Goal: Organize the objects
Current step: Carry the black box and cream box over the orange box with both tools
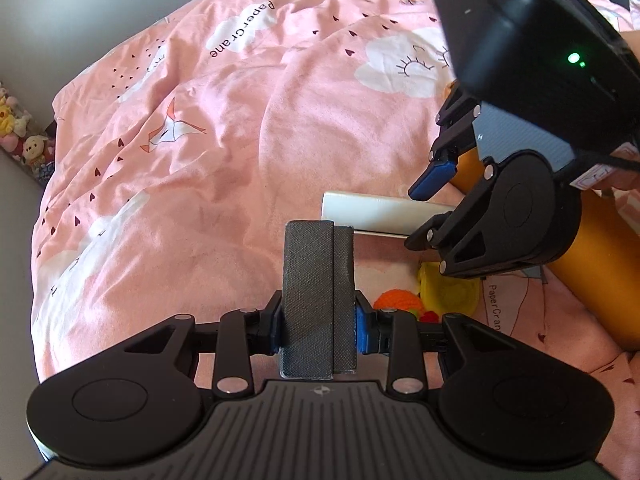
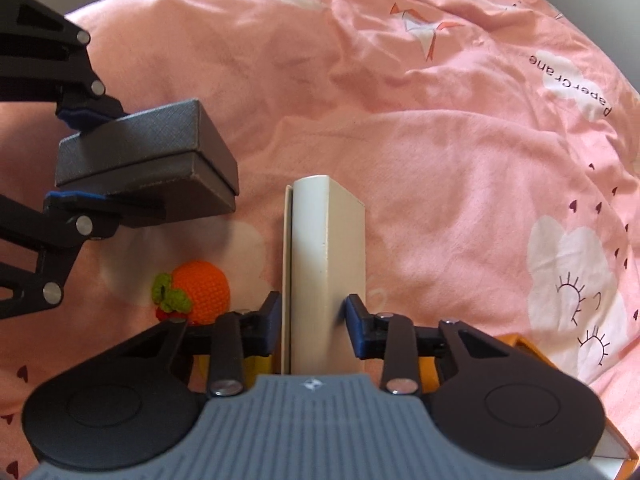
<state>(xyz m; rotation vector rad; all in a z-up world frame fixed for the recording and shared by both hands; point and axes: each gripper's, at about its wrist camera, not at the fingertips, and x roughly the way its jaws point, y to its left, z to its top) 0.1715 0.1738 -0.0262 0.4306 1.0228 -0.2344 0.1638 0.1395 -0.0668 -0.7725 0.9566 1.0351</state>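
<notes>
The left gripper (image 1: 318, 320) clamps the grey box (image 1: 316, 300), lifted beside the white box (image 2: 326, 272). The right gripper (image 2: 312, 320) pinches that white box, likely to sort both.

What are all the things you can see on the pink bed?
grey box: one, dark grey, held between the left gripper's pads.
white box: one, cream white, between the right gripper's pads.
knitted orange: one, orange with green leaves, on the blanket below the grey box.
yellow thing: one, yellow, beside the knitted orange; too hidden to name.
gold bottle: one, gold, lying on the blanket.
blanket: one, pink with white clouds.
stuffed toys: several, mixed colours, beside the bed.
left gripper: one, black, blue pads.
right gripper: one, black, blue pads.
</notes>
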